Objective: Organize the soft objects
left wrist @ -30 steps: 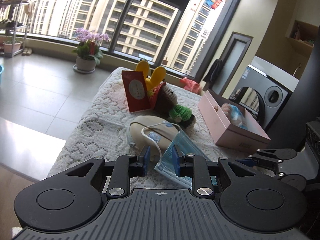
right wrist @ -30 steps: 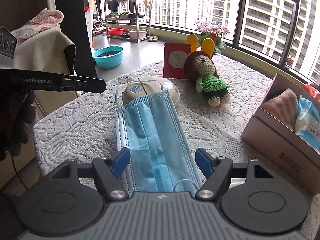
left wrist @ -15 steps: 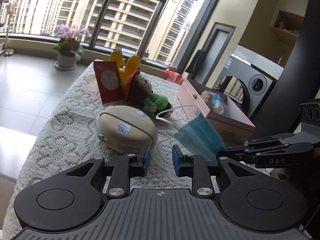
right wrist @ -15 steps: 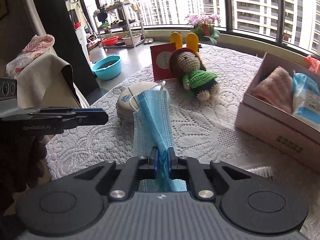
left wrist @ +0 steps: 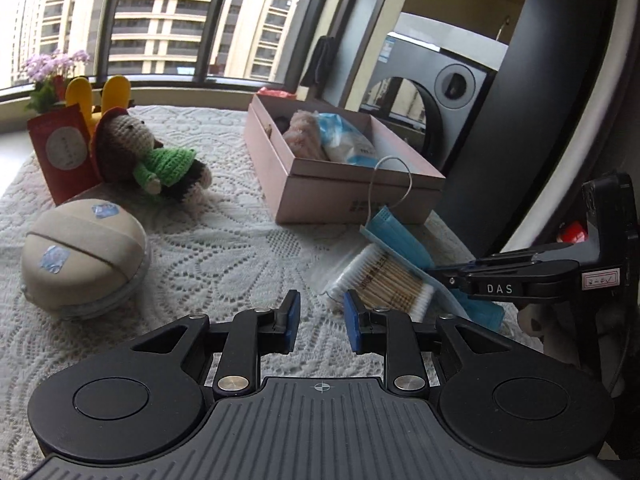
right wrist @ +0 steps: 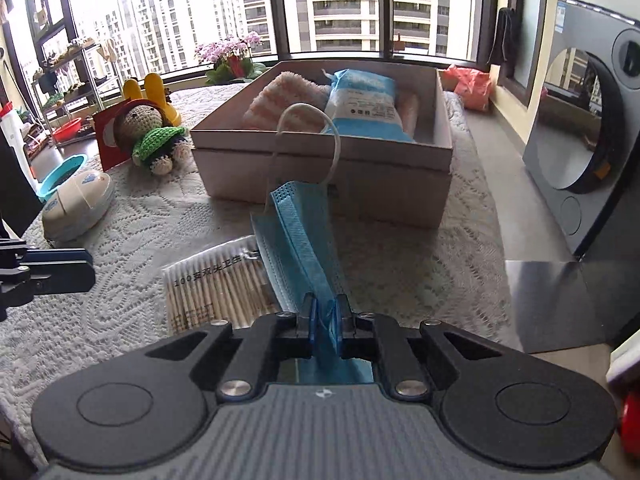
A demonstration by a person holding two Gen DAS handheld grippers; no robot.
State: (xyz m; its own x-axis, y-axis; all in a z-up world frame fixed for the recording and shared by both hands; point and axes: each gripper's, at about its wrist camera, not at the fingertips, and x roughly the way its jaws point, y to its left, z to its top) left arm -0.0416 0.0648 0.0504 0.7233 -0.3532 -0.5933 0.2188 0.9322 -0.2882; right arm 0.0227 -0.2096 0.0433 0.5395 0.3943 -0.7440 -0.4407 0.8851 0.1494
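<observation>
Lace-covered table (left wrist: 224,248) and what lies on it

Pink box (left wrist: 320,184) at one o'clock, crochet doll (left wrist: 148,156) and red card (left wrist: 60,152) at ten, beige case (left wrist: 80,256) at nine, cotton swabs (left wrist: 384,276) centre-right.

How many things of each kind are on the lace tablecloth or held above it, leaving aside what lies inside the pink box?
Blue pleated face mask: 1
Crocheted doll in green sweater: 1
Beige oval case: 1
Cotton swab pack: 1
Pink cardboard box: 1
Red card: 1
Total: 6

Both wrist views face the box (left wrist: 344,176) closely; perhaps obliquely.
</observation>
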